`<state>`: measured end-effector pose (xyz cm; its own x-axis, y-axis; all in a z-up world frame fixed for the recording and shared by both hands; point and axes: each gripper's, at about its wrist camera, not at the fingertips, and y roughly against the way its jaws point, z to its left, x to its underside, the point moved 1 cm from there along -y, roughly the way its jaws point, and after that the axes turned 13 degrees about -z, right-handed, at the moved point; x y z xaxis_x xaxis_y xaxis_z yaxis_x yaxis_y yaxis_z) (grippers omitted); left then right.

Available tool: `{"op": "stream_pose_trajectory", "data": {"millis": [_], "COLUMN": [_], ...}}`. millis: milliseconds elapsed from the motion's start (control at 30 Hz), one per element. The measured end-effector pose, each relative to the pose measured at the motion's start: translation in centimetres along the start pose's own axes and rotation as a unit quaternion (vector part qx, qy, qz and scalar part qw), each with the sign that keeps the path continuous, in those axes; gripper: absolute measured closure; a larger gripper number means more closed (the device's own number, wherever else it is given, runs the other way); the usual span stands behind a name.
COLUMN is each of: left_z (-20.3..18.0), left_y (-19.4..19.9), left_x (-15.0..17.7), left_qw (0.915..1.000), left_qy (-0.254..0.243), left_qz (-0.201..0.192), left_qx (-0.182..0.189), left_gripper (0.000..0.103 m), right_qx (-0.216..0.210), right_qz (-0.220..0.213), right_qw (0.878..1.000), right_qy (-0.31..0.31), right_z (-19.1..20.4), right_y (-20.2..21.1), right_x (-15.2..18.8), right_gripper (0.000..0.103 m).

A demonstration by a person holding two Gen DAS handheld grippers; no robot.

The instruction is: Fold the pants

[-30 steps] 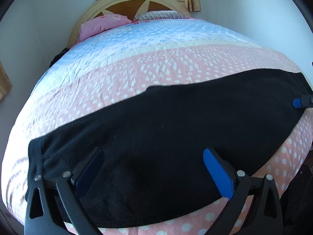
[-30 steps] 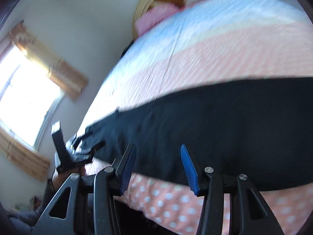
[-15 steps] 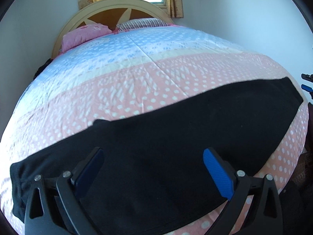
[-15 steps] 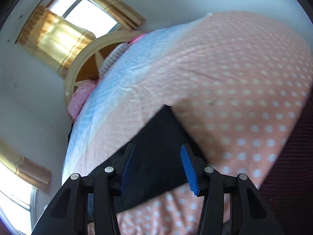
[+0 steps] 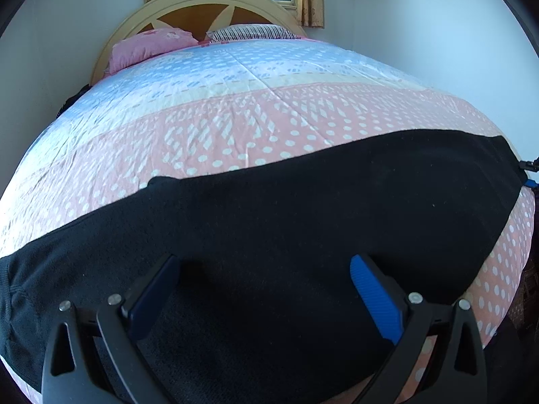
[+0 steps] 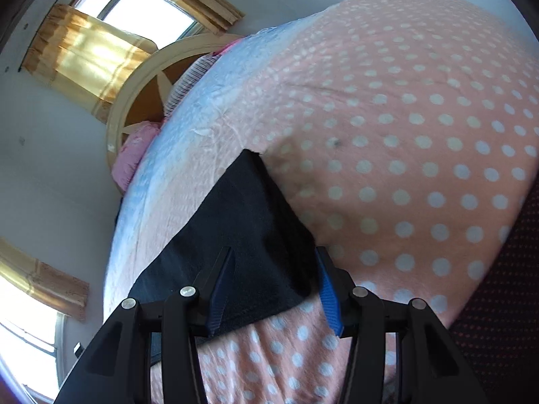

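Black pants [image 5: 286,222] lie flat in a long band across the near part of the bed. My left gripper [image 5: 262,279] is open, its blue-padded fingers wide apart just above the pants' near edge, holding nothing. In the right wrist view the pants' end [image 6: 246,222] lies between the fingers of my right gripper [image 6: 273,269], which is open around the cloth's corner at the bed's edge. The right gripper's tip also shows at the far right of the left wrist view [image 5: 529,175].
The bed [image 5: 235,118] has a pink and blue dotted cover. A pink pillow [image 5: 148,47] and a striped pillow [image 5: 252,32] lie at the wooden headboard [image 5: 202,6]. Curtained windows [image 6: 97,43] are behind it. Dark patterned floor [image 6: 505,286] lies right of the bed.
The right gripper swung from the pants' middle to their right end and came down over the corner. The left wrist view has shifted slightly; the left gripper stays open over the near edge.
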<state>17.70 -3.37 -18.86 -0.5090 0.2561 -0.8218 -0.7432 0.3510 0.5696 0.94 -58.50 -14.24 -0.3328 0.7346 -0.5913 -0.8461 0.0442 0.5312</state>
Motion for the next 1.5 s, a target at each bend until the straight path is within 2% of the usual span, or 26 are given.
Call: {"op": "stream_pose_trajectory", "data": {"millis": [67,133,167,200,267,367,467,600,800,933,1167,1233,1267,1367,1433,1500], "left_z": [0.1,0.2,0.2,0.1,0.0,0.1,0.1,0.2,0.6,0.8,1.3,1.4,1.4,1.3,1.0,0.5], "left_y": [0.0,0.0,0.0,-0.1,0.0,0.1,0.1,0.3,0.6,0.7,0.9,0.9,0.9,1.0,1.1,1.4], "left_x": [0.0,0.0,0.0,0.1,0.1,0.2,0.2,0.2,0.2,0.3,0.3,0.3,0.3,0.1,-0.1,-0.7], "left_qw": [1.0,1.0,1.0,1.0,1.0,0.9999,0.9998,0.9996,0.9985,0.9975,0.9956,0.9952,0.9949,0.9943,0.9946,0.9939], "left_qy": [-0.002,0.001,0.001,0.001,0.0,0.006,0.01,0.017,0.036,0.047,0.063,0.066,0.067,0.068,0.061,0.061], "left_qz": [-0.002,-0.003,-0.005,-0.006,-0.008,-0.011,-0.012,-0.016,-0.027,-0.034,-0.042,-0.043,-0.042,-0.038,-0.031,-0.027], "left_qx": [0.0,0.002,0.002,0.001,0.0,0.004,0.009,0.018,0.033,0.041,0.054,0.058,0.063,0.072,0.078,0.087], "left_gripper": [0.0,0.0,0.0,0.0,0.0,0.0,0.0,0.0,0.0,0.0,0.0,0.0,0.0,0.0,0.0,0.0], "right_qx": [0.0,-0.001,0.005,0.003,-0.021,-0.028,-0.041,-0.061,-0.114,-0.14,-0.123,-0.117,-0.121,-0.148,-0.191,-0.215], "right_qz": [-0.003,-0.006,-0.011,-0.014,-0.025,-0.058,-0.087,-0.099,-0.066,-0.024,0.063,0.097,0.096,0.124,0.133,0.118], "right_qw": [1.0,1.0,0.999,0.999,0.999,0.996,0.989,0.974,0.94,0.92,0.892,0.877,0.871,0.86,0.854,0.855], "right_qy": [0.02,0.027,0.033,0.035,0.027,0.064,0.112,0.193,0.316,0.365,0.431,0.456,0.467,0.473,0.465,0.458], "right_z": [0.5,0.6,0.6,0.6,1.0,3.6,7.7,14.3,24.9,29.2,30.9,30.3,30.3,30.2,29.5,28.7], "right_y": [-0.6,-0.9,-0.9,-0.7,-0.2,1.2,2.9,3.6,1.9,-1.2,-7.3,-8.6,-8.4,-6.6,-5.2,-4.3], "right_x": [0.2,0.1,0.0,-0.1,-0.3,-0.4,0.0,1.9,7.7,12.4,20.4,22.1,22.3,22.1,21.1,20.0], "right_gripper": [0.053,0.061,0.085,0.091,0.091,0.091,0.091,0.091,0.091,0.091,0.091,0.09,0.087,0.065,0.065,0.065]}}
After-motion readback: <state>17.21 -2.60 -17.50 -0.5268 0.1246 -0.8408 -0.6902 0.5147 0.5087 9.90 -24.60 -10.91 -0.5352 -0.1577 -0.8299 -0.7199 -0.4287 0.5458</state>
